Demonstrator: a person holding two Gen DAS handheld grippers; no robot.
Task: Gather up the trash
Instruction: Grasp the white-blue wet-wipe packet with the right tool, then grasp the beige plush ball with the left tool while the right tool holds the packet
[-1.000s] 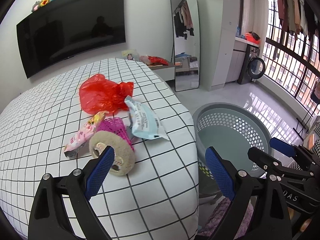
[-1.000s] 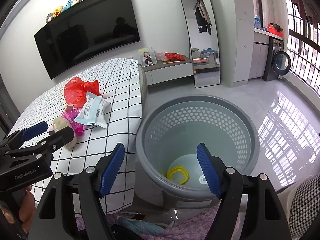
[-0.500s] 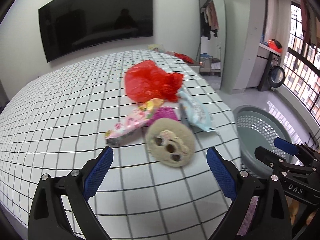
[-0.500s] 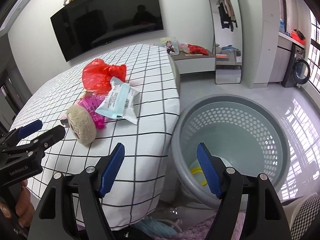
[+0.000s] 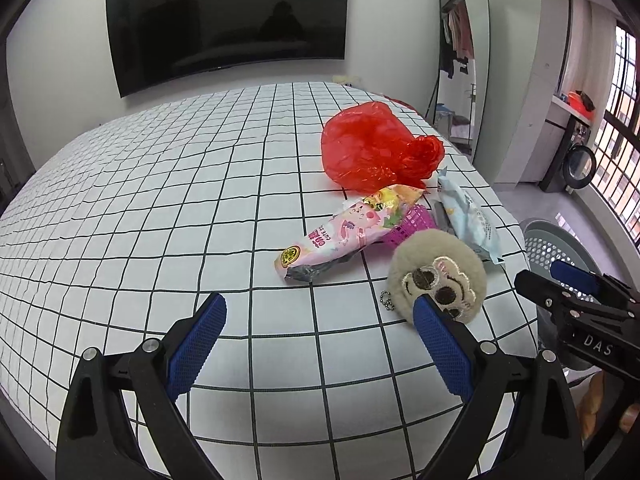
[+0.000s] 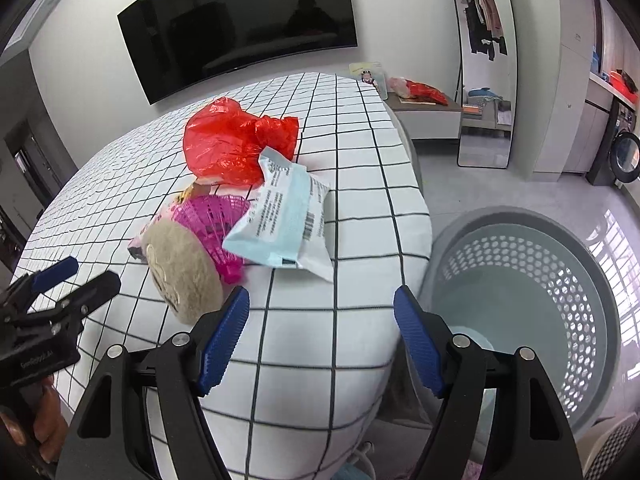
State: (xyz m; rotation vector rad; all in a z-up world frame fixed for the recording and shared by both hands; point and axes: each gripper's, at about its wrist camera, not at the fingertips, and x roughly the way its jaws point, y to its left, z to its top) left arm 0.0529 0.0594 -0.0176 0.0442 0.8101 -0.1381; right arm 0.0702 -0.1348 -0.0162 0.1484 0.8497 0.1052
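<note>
On the checked bed [image 5: 160, 200] lies a pile: a red plastic bag [image 5: 372, 148], a pink snack wrapper [image 5: 344, 236], a magenta net [image 5: 412, 228], a pale blue packet [image 5: 468, 216] and a beige plush sloth face [image 5: 438, 274]. My left gripper [image 5: 320, 332] is open and empty just in front of the pile; its right finger overlaps the plush. My right gripper [image 6: 322, 328] is open and empty over the bed's corner, with the plush [image 6: 182, 276], the net [image 6: 218, 224], the packet [image 6: 284, 220] and the red bag [image 6: 232, 140] ahead to its left.
A grey perforated basket [image 6: 560, 292] stands on the floor right of the bed; its rim shows in the left wrist view [image 5: 556, 240]. A TV [image 5: 228, 20] hangs on the wall. A mirror [image 6: 486, 64] and a low cabinet [image 6: 428, 116] stand beyond the bed.
Both grippers have swung left from the basket toward the bed. The pile is now closer and more central in both views. Both stay open.
</note>
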